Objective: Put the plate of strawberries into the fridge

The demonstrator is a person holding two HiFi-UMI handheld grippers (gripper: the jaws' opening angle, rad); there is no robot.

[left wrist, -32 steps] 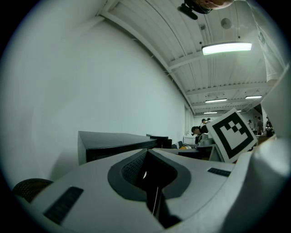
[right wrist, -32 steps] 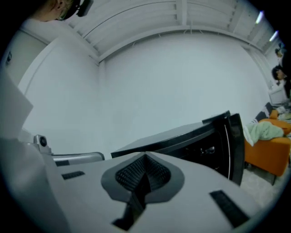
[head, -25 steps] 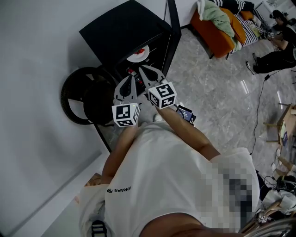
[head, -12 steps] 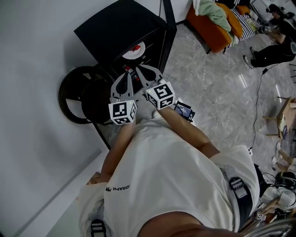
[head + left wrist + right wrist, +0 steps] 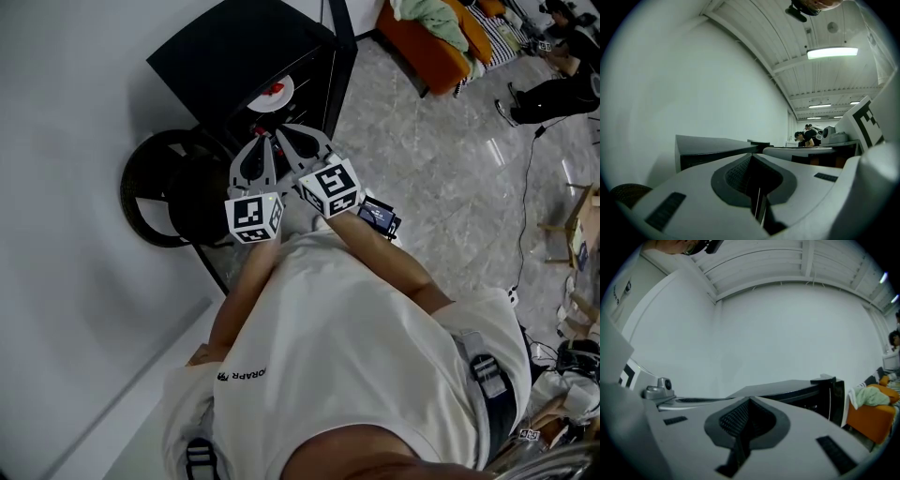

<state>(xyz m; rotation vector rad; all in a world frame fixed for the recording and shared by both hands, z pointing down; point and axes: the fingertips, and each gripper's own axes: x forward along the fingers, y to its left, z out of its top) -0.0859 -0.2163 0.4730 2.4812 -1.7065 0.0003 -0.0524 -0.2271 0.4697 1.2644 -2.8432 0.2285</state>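
Head view, looking steeply down. The plate is white and round and carries a small heap of red strawberries. We see it lying on a shelf inside the black fridge, just under the fridge's flat top. Part of its rim is hidden by that top. The fridge door stands open at the right.

The 2 grippers are held side by side in front of the opening, apart from the plate. The left gripper has its jaws drawn together with only a thin slit between them, and we see nothing in that slit. The right gripper has its jaws fully closed and also holds nothing. Each carries a cube with black-and-white square markers.

The fridge stands on a grey marbled tile floor, against a plain white wall. A round black object, which we cannot identify, sits beside it at the left. An orange sofa, piled with green and striped cloth, lies at the upper right. A person in dark clothes sits on the floor near it, and a thin cable runs across the tiles.

The operator's white shirt bears a short line of dark print, which we cannot read with confidence.
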